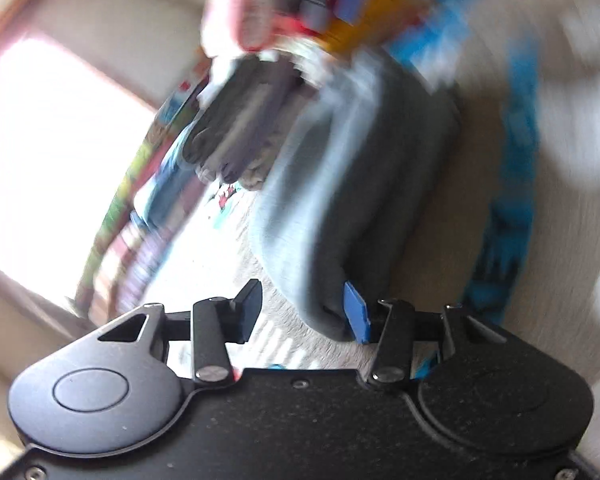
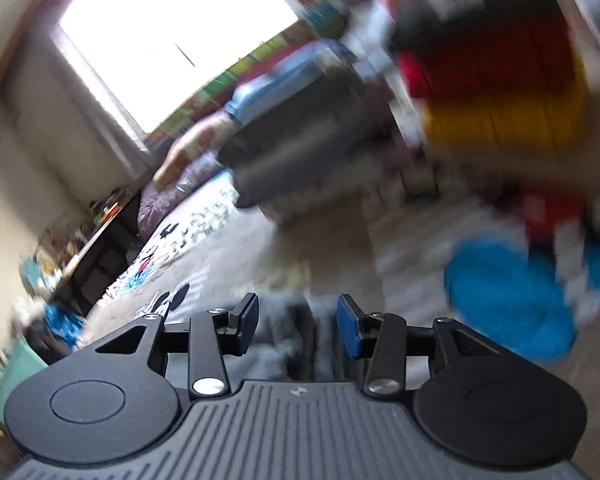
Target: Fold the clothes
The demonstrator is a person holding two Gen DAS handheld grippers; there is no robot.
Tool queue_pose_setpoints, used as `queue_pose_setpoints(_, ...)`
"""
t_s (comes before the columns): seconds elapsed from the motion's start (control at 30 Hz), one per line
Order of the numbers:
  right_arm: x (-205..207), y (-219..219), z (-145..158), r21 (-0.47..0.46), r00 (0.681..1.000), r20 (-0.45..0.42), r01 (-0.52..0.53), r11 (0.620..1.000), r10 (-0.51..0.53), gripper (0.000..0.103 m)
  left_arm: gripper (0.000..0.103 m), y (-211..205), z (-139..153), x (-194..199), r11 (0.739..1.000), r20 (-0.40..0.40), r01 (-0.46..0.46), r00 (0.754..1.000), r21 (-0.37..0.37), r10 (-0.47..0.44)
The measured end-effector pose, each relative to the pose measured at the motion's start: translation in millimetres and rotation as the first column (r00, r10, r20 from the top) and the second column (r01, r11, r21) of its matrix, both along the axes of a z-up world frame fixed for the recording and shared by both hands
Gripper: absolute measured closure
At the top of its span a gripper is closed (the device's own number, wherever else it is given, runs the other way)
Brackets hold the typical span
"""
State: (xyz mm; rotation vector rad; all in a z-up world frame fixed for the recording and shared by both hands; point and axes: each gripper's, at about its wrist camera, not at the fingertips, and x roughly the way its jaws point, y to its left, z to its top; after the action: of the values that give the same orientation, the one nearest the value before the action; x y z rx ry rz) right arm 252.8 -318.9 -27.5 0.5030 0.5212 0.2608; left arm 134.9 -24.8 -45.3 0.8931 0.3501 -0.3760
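Note:
Both views are motion-blurred. In the left wrist view a folded grey garment [image 1: 364, 184] with a pale blue edge lies on the patterned bed cover [image 1: 228, 248]. My left gripper [image 1: 304, 312] is open, and the garment's near fold lies between its blue pads, against the right pad [image 1: 356, 314]. A stack of folded dark clothes [image 1: 236, 128] lies beyond. In the right wrist view my right gripper [image 2: 296, 326] is open over grey cloth [image 2: 284, 340], with the dark folded stack [image 2: 300, 148] ahead.
Red and yellow folded items [image 2: 496, 92] are piled at the upper right, and blue cloth [image 2: 508, 300] lies at the right. A bright window [image 2: 172, 36] fills the far wall. Dark furniture [image 2: 104, 248] stands beside the bed at the left.

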Motion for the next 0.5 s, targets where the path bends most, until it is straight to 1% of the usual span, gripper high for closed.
queue_pose_setpoints(0.03,1,4,9,-0.047,0.999,0.036,-0.020,0.999,0.022,0.058,0.058,10,14,7,0.991,-0.020,-0.042,0.999,-0.126,0.040)
queue_pose_setpoints(0.07,3,10,15,-0.084,0.997,0.063,-0.046,0.995,0.051,0.058,0.058,20,28,15,0.965,-0.045,-0.085,0.996,-0.249,0.076)
queue_pose_setpoints(0.1,6,18,19,-0.118,0.993,0.086,-0.073,0.990,0.083,0.058,0.058,30,37,24,0.918,-0.072,-0.117,0.993,-0.380,0.097)
queue_pose_setpoints(0.13,10,28,20,-0.145,0.988,0.098,-0.102,0.984,0.117,0.058,0.058,39,46,33,0.852,-0.102,-0.149,0.988,-0.502,0.113)
queue_pose_setpoints(0.17,14,38,19,-0.170,0.983,0.106,-0.132,0.977,0.151,0.058,0.058,41,45,41,0.797,-0.119,-0.162,0.986,-0.581,0.113)
queue_pose_setpoints(0.2,18,48,16,-0.194,0.978,0.110,-0.153,0.969,0.176,0.058,0.058,43,44,49,0.735,-0.137,-0.174,0.984,-0.655,0.111)
queue_pose_setpoints(0.27,22,65,4,-0.244,0.968,0.114,-0.189,0.951,0.222,0.058,0.058,26,24,70,0.692,-0.202,-0.226,0.972,-0.686,0.117)
queue_pose_setpoints(0.3,24,73,-4,-0.273,0.966,0.103,-0.201,0.941,0.237,0.060,0.058,24,9,74,0.695,-0.237,-0.249,0.965,-0.675,0.115)
queue_pose_setpoints(0.33,29,76,-17,-0.293,0.971,0.065,-0.204,0.934,0.232,0.061,0.059,23,-11,79,0.715,-0.302,-0.290,0.946,-0.636,0.115)
queue_pose_setpoints(0.37,35,78,-31,-0.311,0.975,0.018,-0.204,0.928,0.220,0.061,0.058,17,-22,82,0.752,-0.352,-0.315,0.929,-0.579,0.118)
queue_pose_setpoints(0.4,42,76,-47,-0.325,0.979,-0.020,-0.198,0.925,0.203,0.067,0.058,10,-36,74,0.781,-0.274,-0.263,0.954,-0.566,0.122)
queue_pose_setpoints(0.43,45,72,-60,-0.345,0.980,-0.028,-0.194,0.918,0.197,0.079,0.058,5,-34,74,0.793,-0.263,-0.259,0.956,-0.552,0.129)
queue_pose_setpoints(0.47,44,68,-65,-0.348,0.979,-0.013,-0.193,0.918,0.201,0.079,0.058,0,-31,74,0.803,-0.254,-0.256,0.958,-0.538,0.136)
queue_pose_setpoints(0.5,42,65,-68,-0.342,0.978,0.006,-0.194,0.919,0.208,0.079,0.058,0,-30,75,0.803,-0.261,-0.260,0.956,-0.536,0.135)
